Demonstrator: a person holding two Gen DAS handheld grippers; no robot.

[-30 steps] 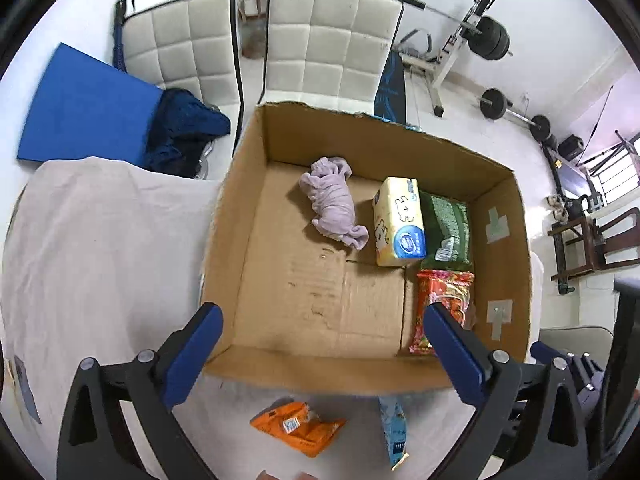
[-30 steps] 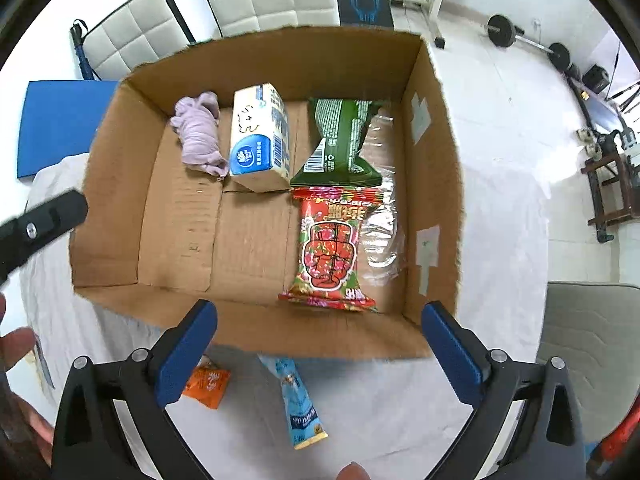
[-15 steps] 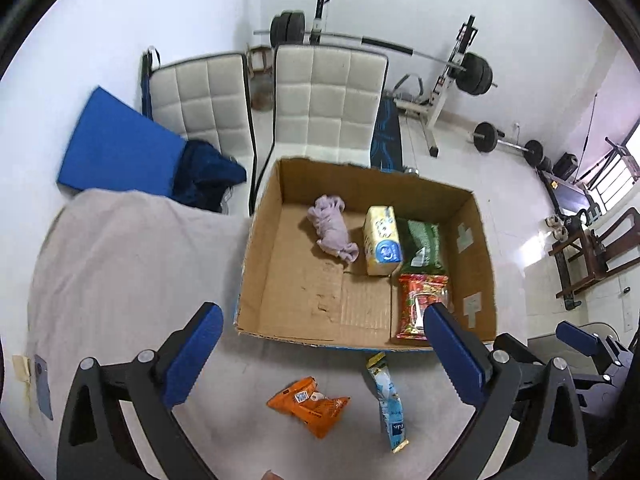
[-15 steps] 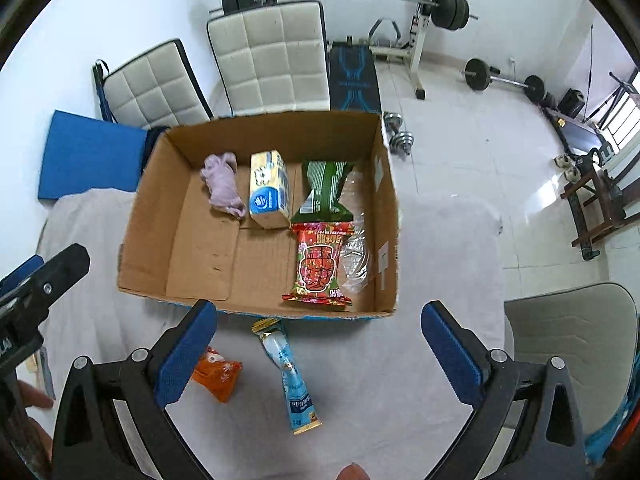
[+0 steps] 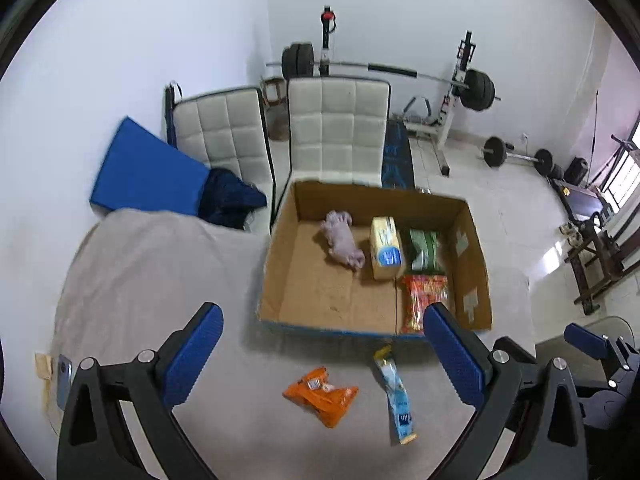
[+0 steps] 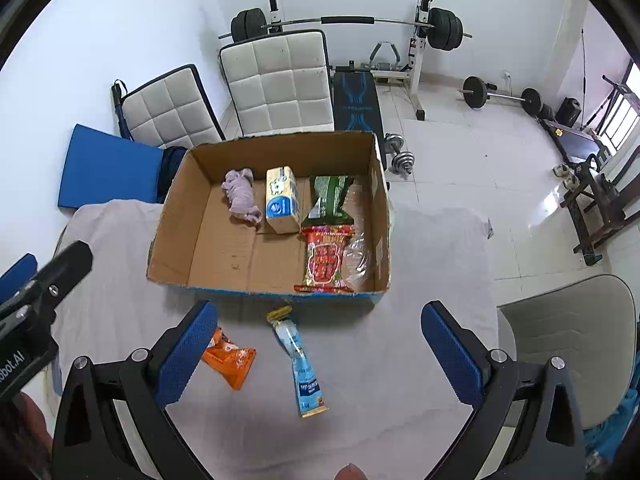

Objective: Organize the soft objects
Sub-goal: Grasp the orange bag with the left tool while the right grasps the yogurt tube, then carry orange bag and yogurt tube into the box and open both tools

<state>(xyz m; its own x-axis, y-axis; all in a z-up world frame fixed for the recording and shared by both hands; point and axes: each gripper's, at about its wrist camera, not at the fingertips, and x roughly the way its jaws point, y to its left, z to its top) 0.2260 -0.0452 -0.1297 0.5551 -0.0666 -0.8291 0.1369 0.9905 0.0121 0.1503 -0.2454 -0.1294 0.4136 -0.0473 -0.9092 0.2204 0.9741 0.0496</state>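
The left gripper (image 5: 320, 344) was held above the cloth-covered table (image 5: 132, 280), its blue fingers (image 5: 192, 354) spread wide with nothing between them. The right gripper (image 6: 318, 346) was likewise spread wide and empty, and part of it showed at the lower right edge of the left wrist view.

The cardboard box (image 6: 172, 216) stood at the centre of both frames. Along its far wall lay a lilac cloth (image 6: 240, 196), a yellow tissue pack (image 6: 282, 200) just beside it, and a green packet (image 6: 328, 196) to the right. A red snack packet (image 6: 326, 260) lay below the green one, with a clear plastic bag (image 6: 358, 256) touching its right side.

Outside the box, in the lower centre of the frame, an orange packet (image 6: 230, 360) and a light-blue sachet (image 6: 300, 364) lay on the table, near each other but apart. Two white padded chairs (image 5: 336, 128) stood behind the box.
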